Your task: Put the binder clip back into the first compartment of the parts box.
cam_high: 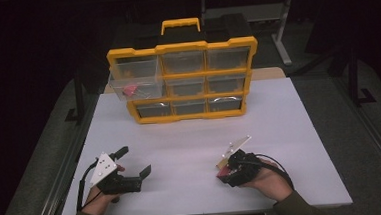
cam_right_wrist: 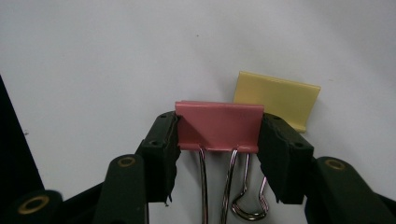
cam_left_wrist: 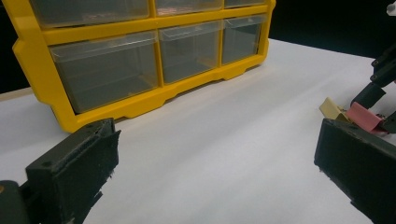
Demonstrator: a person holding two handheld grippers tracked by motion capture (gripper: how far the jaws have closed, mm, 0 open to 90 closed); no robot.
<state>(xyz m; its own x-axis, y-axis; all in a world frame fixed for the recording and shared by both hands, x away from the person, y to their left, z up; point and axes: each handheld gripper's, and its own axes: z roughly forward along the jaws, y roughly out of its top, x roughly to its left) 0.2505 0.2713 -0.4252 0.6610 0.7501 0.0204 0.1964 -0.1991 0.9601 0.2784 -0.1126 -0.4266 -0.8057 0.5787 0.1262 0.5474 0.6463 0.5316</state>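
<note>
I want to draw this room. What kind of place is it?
Probably a workshop or test lab. A white table holds a yellow parts organizer with clear drawers, a person's hands work two grippers, and a pink binder clip sits between the right gripper's jaws.

Left tool [cam_high: 134,163] spread wide, resting low; right tool [cam_right_wrist: 218,140] apparently clamped, angled down.

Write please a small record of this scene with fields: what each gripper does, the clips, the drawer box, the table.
right gripper: shut on the pink binder clip, jaws at its two ends, on the table
yellow binder clip: lies just behind the pink one, not gripped
left gripper: open, holds nothing, low over the table
drawer box: yellow frame, nine clear drawers, at the far side
top left drawer: pulled out, something pink inside
table: white
</note>
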